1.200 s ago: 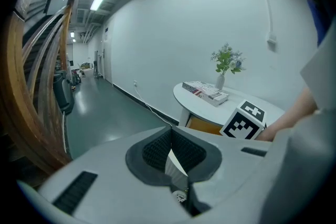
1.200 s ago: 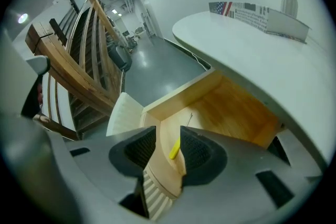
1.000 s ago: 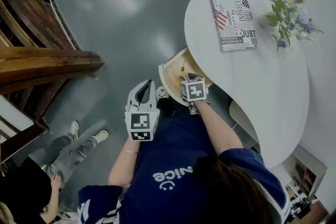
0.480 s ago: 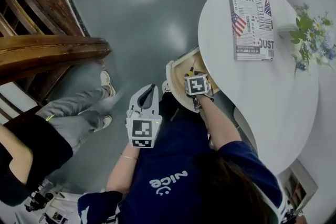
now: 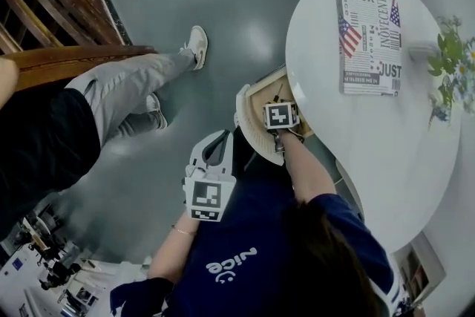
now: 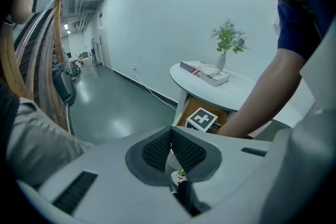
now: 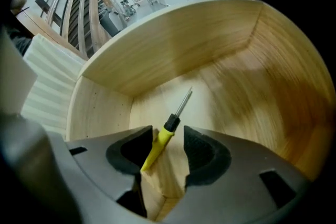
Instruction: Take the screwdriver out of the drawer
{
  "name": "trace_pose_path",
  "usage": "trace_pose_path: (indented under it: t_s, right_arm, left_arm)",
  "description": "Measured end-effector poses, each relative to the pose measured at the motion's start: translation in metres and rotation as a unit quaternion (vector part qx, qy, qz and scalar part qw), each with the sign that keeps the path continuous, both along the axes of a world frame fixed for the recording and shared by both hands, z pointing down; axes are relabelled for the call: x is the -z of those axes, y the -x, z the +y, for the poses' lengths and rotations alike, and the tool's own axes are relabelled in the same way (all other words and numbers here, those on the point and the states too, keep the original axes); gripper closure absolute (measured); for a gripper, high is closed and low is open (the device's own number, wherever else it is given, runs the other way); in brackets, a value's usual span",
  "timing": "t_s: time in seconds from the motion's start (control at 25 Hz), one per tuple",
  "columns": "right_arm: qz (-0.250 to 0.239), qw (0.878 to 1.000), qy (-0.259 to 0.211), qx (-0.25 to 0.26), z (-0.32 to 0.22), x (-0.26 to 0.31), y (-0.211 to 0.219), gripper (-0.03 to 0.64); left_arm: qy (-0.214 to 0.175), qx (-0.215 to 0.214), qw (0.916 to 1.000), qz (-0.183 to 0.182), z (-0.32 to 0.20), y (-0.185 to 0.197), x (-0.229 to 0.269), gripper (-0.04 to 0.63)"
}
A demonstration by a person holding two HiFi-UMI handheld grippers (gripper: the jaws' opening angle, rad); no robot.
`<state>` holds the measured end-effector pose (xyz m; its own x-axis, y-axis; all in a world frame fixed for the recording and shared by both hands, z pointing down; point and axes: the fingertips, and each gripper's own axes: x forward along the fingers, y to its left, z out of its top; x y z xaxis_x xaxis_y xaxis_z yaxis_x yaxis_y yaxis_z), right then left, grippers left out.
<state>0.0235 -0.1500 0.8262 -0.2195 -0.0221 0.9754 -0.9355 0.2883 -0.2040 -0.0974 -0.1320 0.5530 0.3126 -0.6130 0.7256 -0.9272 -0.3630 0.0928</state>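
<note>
The screwdriver [image 7: 159, 144] has a yellow handle, a black collar and a thin metal shaft, and it lies on the floor of the pale wooden drawer [image 7: 173, 44]. My right gripper [image 7: 167, 140] points steeply down into that drawer. Its jaws have just been opening and now stand open. The yellow handle lies between them, near the left pad, with no pad pressing on it. In the head view the right gripper's marker cube [image 5: 280, 116] covers the open drawer [image 5: 249, 96] under the white table [image 5: 393, 137]. My left gripper [image 5: 220, 136] hangs shut and empty beside the drawer.
A printed book [image 5: 369, 41] and a vase of flowers [image 5: 451, 63] stand on the table. A person in grey trousers [image 5: 122, 96] with a white shoe [image 5: 197, 45] stands on the grey floor at the left. Wooden railings [image 5: 67, 18] run along the far left.
My right gripper has sunk deeper into the drawer. The person at the left has stepped forward across the floor, their leg now stretched toward the drawer. The left gripper has dropped slightly.
</note>
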Motion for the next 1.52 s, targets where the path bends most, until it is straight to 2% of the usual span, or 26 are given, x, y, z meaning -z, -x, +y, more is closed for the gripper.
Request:
trace_pose_path:
  t_s: [0.08, 0.2, 0.32, 0.64, 0.84, 1.2, 1.52]
  right_arm:
    - [0.003, 1.000, -0.003, -0.001, 0.000, -0.002, -0.001, 0.435]
    - [0.009, 0.999, -0.041, 0.019, -0.013, -0.002, 0.002, 0.454]
    - [0.029, 0.998, -0.048, 0.025, -0.014, -0.004, -0.007, 0.529]
    - [0.020, 0.999, -0.032, 0.031, -0.007, -0.002, -0.008, 0.535]
    - [0.020, 0.996, -0.053, 0.064, -0.008, 0.011, -0.002, 0.535]
    - [0.005, 0.995, -0.092, 0.031, -0.014, 0.050, -0.004, 0.535]
    - [-0.006, 0.990, -0.132, 0.041, -0.009, 0.091, -0.002, 0.535]
  left_arm:
    - [0.005, 0.004, 1.0000, -0.003, 0.000, 0.002, -0.002, 0.591]
    - [0.011, 0.014, 0.9998, -0.007, -0.002, 0.006, -0.006, 0.591]
    - [0.014, 0.016, 0.9998, -0.007, -0.002, 0.003, -0.009, 0.591]
    - [0.019, 0.018, 0.9997, -0.002, -0.001, 0.004, -0.013, 0.591]
    - [0.011, 0.015, 0.9998, 0.002, -0.004, 0.003, -0.008, 0.591]
    - [-0.016, 0.004, 0.9997, 0.018, -0.010, -0.001, 0.003, 0.591]
    - [-0.042, 0.006, 0.9982, 0.041, -0.016, -0.006, 0.015, 0.591]
